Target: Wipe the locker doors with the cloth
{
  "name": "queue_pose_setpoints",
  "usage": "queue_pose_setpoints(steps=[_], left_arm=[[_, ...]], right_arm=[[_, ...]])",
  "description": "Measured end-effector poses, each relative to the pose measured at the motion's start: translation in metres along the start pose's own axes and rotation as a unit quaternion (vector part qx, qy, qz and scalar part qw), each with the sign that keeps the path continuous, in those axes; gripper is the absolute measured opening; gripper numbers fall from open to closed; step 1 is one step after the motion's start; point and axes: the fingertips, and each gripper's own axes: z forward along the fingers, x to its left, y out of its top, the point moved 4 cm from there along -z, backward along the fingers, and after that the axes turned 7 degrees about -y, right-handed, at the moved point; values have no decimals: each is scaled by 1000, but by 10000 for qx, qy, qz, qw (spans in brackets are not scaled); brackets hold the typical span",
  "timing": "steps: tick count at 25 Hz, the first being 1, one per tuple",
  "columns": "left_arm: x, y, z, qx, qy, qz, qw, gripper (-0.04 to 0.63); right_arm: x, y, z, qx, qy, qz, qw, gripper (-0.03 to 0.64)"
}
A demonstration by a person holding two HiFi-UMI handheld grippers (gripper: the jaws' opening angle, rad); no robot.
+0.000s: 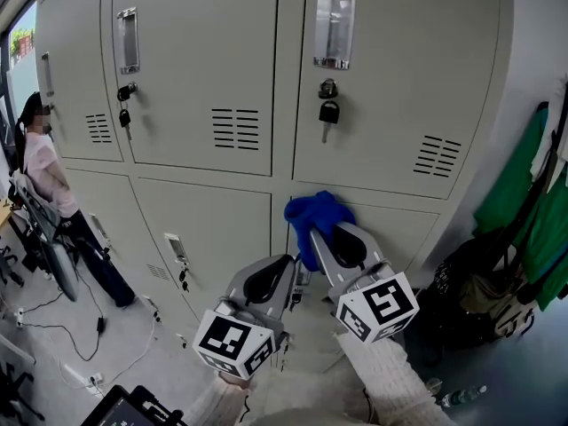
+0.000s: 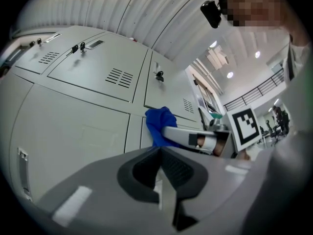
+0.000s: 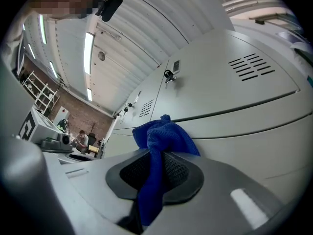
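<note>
While the left gripper point(image 1: 282, 272) hangs near the pale grey metal locker doors point(image 1: 200, 51) with its fingers pressed together on nothing, the right gripper point(image 1: 321, 238) beside it has its fingers clamped on the crumpled blue microfibre cloth point(image 1: 316, 209). That cloth presses against the top edge of a lower right door point(image 1: 404, 229).

A bunched blue cloth point(image 1: 317, 213) lies against the upper left corner of a shut, pale beige lower locker door point(image 1: 404, 231).

Six locker doors point(image 1: 195, 60), two grippers point(image 1: 295, 286) point(image 1: 313, 236), one blue cloth point(image 1: 316, 209), one person point(image 1: 44, 169).
</note>
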Motion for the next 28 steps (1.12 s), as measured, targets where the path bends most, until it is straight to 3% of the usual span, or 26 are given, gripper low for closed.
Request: queue_pose_setpoints(steps=[13,28], left_arm=[[2,-48,-7,442,12,-535,9976,6],[-19,-126,-16,1338,-158,-1241,9831,8]], right_arm=[[4,-44,-15,406,-72,206,9989,57],[12,-144,-51,1478,-243,802,9855,57]])
